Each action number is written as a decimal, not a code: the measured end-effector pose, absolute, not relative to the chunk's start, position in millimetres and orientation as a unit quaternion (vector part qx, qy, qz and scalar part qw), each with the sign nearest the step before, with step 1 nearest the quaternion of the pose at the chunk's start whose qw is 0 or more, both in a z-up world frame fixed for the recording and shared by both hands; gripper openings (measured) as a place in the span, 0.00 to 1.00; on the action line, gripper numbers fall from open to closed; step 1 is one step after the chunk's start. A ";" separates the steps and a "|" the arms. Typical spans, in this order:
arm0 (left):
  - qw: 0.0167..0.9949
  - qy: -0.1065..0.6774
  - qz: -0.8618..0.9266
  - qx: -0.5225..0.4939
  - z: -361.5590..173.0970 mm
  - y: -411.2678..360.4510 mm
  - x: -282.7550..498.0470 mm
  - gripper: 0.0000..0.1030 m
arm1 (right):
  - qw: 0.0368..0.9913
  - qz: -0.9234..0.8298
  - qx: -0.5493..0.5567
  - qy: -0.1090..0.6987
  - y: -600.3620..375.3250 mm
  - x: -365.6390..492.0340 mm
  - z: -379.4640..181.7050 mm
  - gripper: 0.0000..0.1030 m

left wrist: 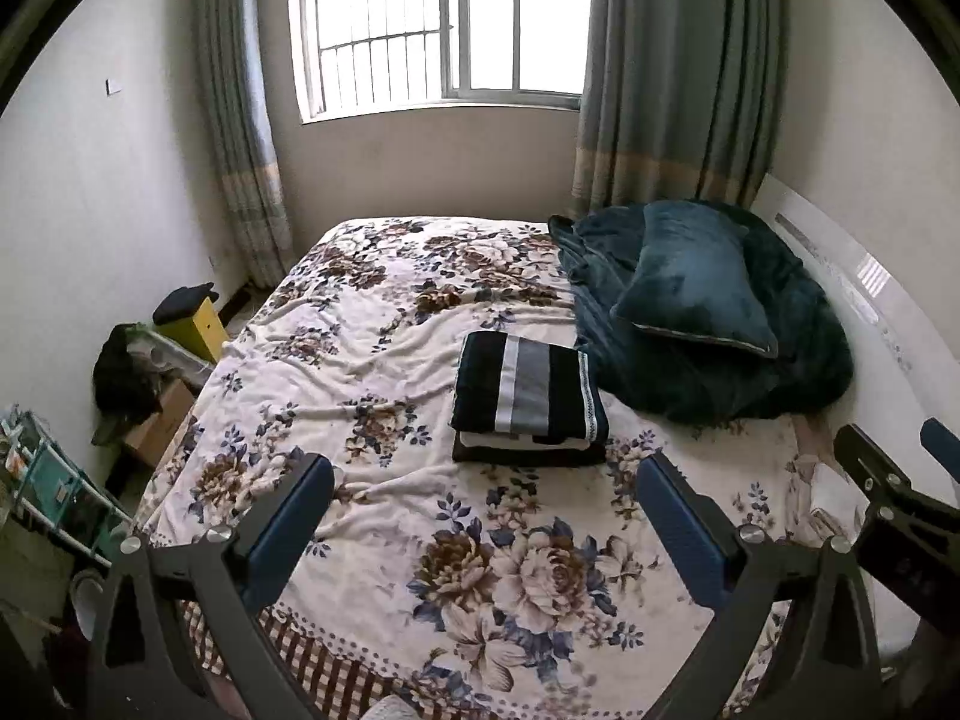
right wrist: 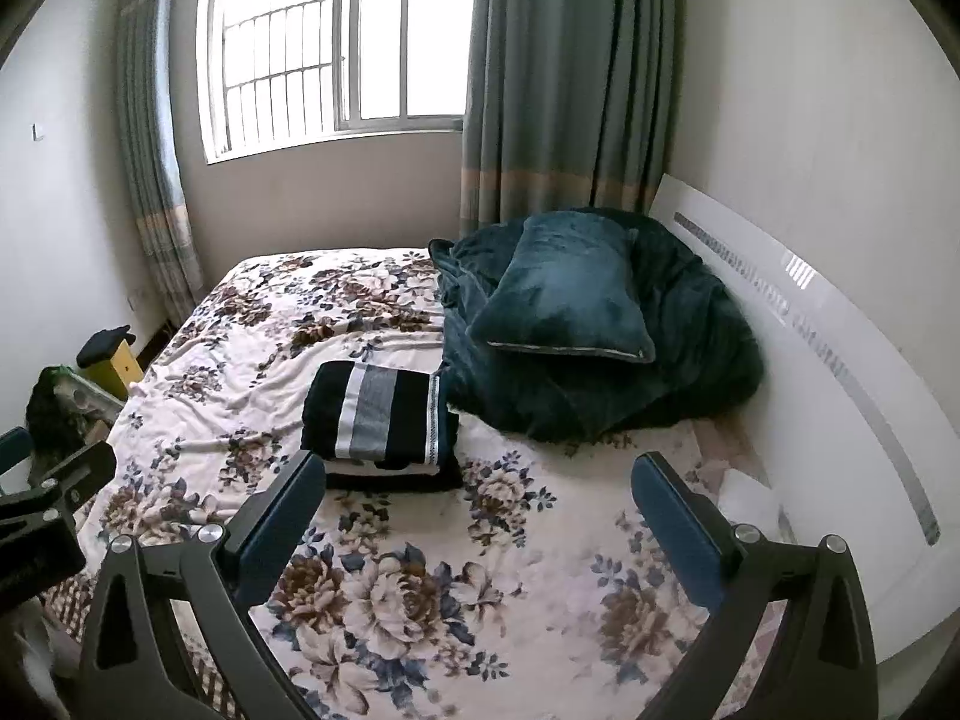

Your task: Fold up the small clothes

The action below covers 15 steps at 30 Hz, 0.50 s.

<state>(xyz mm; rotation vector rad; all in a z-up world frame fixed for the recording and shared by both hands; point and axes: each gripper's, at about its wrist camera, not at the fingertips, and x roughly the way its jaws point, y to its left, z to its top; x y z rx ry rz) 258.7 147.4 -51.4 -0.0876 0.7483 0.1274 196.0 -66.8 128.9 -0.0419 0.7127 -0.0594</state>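
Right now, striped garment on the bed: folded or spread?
Folded. The striped garment is a compact rectangle stacked on other folded pieces on the floral bedspread; both grippers hang open, clear of it.

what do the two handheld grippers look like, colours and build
Both match: the left gripper and right gripper each have two flat blue rectangular pads on black angular linkage arms with triangular cut-outs, joined by round silver pivot bolts. No cables, markings or sleeves show.
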 end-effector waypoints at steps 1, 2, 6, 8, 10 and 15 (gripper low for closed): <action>0.928 0.364 0.065 -0.043 -50.2 147.4 258.4 1.00 | 0.937 -0.028 -0.020 0.348 -67.3 195.5 130.1 1.00; 0.928 0.363 0.068 -0.043 -49.2 147.7 258.1 1.00 | 0.937 -0.027 -0.021 0.347 -67.7 195.2 131.4 1.00; 0.930 0.359 0.073 -0.043 -45.4 147.0 256.5 1.00 | 0.938 -0.023 -0.019 0.346 -70.7 198.1 133.4 1.00; 0.930 0.359 0.073 -0.042 -45.3 147.3 256.6 1.00 | 0.939 -0.020 -0.018 0.344 -72.4 199.4 135.5 1.00; 0.930 0.358 0.073 -0.042 -44.1 146.8 256.6 1.00 | 0.939 -0.016 -0.019 0.343 -73.4 200.5 137.4 1.00; 0.931 0.356 0.074 -0.040 -41.0 145.3 258.1 1.00 | 0.939 -0.009 -0.018 0.344 -74.0 203.6 137.6 1.00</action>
